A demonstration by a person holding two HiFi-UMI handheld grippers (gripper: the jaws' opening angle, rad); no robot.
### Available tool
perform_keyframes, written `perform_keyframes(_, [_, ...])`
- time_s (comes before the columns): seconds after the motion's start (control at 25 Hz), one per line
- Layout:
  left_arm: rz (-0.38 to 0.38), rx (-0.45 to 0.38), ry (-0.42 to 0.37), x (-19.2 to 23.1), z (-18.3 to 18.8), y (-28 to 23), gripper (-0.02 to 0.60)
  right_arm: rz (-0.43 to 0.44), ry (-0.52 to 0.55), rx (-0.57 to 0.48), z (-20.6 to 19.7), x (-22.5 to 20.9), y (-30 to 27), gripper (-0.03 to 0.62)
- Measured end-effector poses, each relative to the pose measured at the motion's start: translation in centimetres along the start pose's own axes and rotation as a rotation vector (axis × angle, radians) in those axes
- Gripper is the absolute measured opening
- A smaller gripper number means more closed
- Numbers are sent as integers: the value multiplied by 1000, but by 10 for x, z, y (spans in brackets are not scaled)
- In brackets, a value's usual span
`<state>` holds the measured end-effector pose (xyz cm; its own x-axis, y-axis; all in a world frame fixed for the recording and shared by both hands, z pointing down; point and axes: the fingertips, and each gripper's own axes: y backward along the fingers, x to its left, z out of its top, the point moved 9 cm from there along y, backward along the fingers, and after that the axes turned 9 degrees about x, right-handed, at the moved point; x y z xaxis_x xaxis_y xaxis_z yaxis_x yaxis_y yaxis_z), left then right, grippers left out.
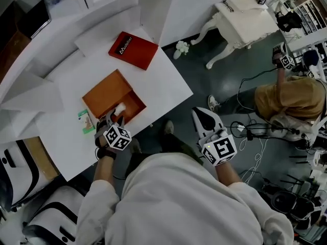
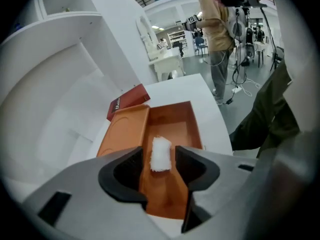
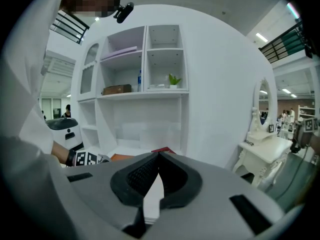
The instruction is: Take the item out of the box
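Observation:
An open orange box (image 1: 137, 106) lies on the white table (image 1: 163, 80), its lid (image 1: 104, 91) folded out beside it. Inside it lies a small white fluffy item (image 1: 119, 108). My left gripper (image 1: 113, 117) reaches into the box. In the left gripper view the item (image 2: 160, 154) sits between the jaws of the left gripper (image 2: 159, 152), which are closing, with a thin gap still showing on each side. The box floor (image 2: 170, 121) shows beyond it. My right gripper (image 1: 200, 115) hovers off the table's right edge, shut and holding nothing (image 3: 159, 156).
A red box (image 1: 134, 50) lies further back on the table, also seen as the red box (image 2: 127, 101). A small green-and-white packet (image 1: 86, 121) lies left of the orange box. A white dressing table (image 1: 240, 19) and a crouching person (image 1: 286, 98) are across the floor. Cables lie on the floor at right.

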<state>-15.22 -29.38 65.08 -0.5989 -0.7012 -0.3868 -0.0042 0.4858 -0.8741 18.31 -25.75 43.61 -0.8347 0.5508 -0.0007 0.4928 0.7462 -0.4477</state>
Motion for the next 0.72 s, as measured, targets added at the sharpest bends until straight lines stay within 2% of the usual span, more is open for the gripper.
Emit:
perform_keyframes(0.36, [-22, 160, -65, -4, 4, -49, 207, -41, -27, 45, -9, -34, -2, 23])
perform_keyframes(0.56, [-16, 217, -75, -3, 6, -62, 207, -43, -37, 65, -11, -42, -7, 23])
perform_keyframes(0.72, [-41, 252, -78, -7, 7, -70, 200, -44, -40, 71, -10, -44, -12, 23])
